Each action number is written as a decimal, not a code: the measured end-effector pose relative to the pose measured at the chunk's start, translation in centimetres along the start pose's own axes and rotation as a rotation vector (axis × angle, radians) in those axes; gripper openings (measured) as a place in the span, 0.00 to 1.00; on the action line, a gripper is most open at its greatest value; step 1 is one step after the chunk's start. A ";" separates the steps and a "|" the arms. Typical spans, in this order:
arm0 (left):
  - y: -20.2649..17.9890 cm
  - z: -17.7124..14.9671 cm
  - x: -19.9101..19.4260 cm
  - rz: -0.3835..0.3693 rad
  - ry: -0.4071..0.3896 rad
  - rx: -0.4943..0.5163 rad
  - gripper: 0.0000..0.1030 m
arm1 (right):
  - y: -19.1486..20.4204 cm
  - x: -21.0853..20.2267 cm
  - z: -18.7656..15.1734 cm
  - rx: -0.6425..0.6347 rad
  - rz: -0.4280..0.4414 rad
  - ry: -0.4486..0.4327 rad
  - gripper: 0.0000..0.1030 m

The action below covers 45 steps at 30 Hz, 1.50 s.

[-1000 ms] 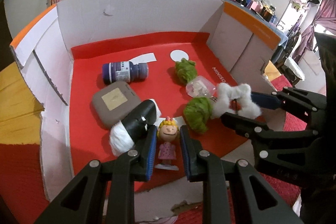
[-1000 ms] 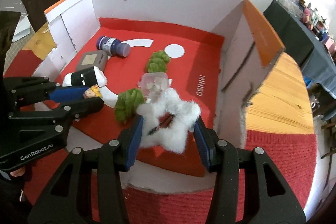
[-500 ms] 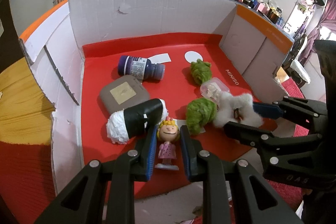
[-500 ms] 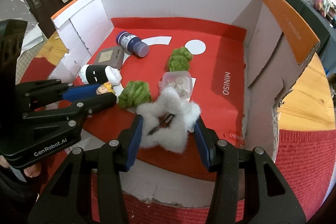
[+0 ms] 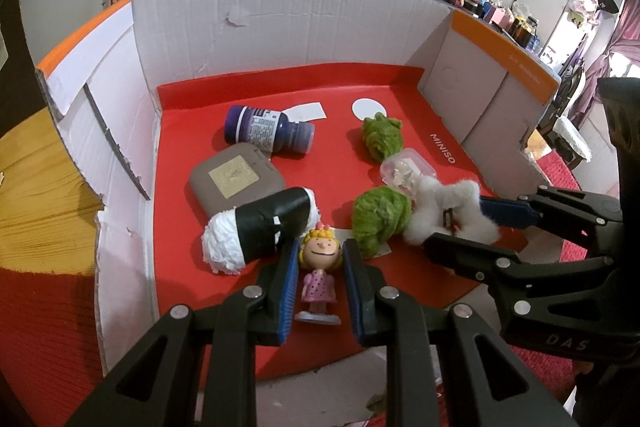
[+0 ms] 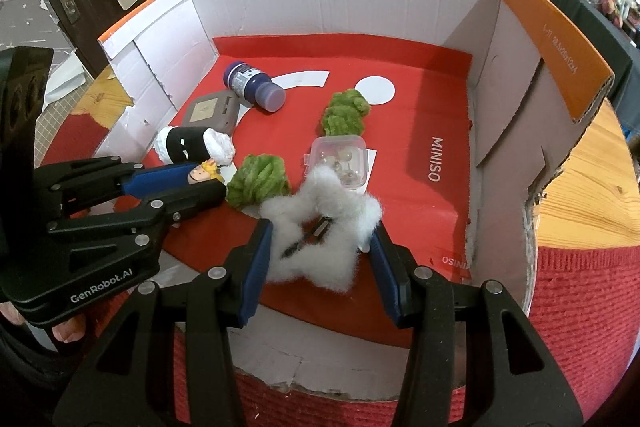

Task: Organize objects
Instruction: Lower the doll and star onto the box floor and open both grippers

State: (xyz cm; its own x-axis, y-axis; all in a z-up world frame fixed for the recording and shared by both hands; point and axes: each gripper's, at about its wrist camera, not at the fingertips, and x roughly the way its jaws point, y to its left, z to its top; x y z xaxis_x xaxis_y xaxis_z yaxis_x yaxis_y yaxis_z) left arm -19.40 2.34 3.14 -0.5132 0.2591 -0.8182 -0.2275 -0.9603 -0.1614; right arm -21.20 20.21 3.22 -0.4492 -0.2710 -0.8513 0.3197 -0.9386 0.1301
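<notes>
One small figurine [image 5: 319, 273] of a yellow-haired girl in a pink dotted dress is standing upright between the blue pads of the left gripper [image 5: 319, 267], which is clenching it at the head and shoulders; its round base is sitting just above the red floor at the near edge of the cardboard box [image 6: 340, 7]. One fluffy white star [image 6: 320, 231], with a dark clip showing through its middle, is sitting between the pads of the right gripper [image 6: 320, 239], which is grasping it by its sides over the near part of the floor, just right of the figurine.

The word "MINISO" [image 6: 435, 159] is reading in white on the red floor, and again, partly cut off, at the near corner. The left gripper's body is carrying "GenRobot.AI" in the right wrist view; the right gripper's body is showing "DAS" in the left wrist view. The orange flap on the right is bearing small print too fine to read.

Lying on the floor are two green fuzzy balls [image 6: 260, 181] [image 6: 346, 113], one near each gripper's tips and one farther back; one clear plastic case [image 6: 340, 161] of pushpins touching the star; one black-and-white roll [image 5: 260, 231] just beside the figurine; one grey-brown flat case [image 5: 236, 179]; and one purple bottle [image 5: 266, 129] on its side, its label unreadable.
</notes>
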 end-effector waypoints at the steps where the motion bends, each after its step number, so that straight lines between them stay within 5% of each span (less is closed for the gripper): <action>1: 0.0 0.0 0.0 0.000 0.000 -0.001 0.22 | 0.0 0.0 0.0 0.000 0.000 -0.001 0.45; 24: -0.4 -0.2 -0.4 -0.010 -0.010 0.011 0.23 | 0.4 -0.3 0.1 0.004 0.009 -0.016 0.49; 45: -0.6 -1.1 -2.7 0.006 -0.058 0.004 0.40 | 1.5 -2.2 -0.5 -0.012 -0.002 -0.069 0.66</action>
State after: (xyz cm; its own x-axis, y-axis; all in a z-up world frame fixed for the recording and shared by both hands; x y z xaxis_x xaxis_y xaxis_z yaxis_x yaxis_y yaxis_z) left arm -16.94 2.11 4.83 -0.5617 0.2592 -0.7857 -0.2274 -0.9614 -0.1546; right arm -19.35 19.53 5.00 -0.5064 -0.2834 -0.8144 0.3282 -0.9367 0.1218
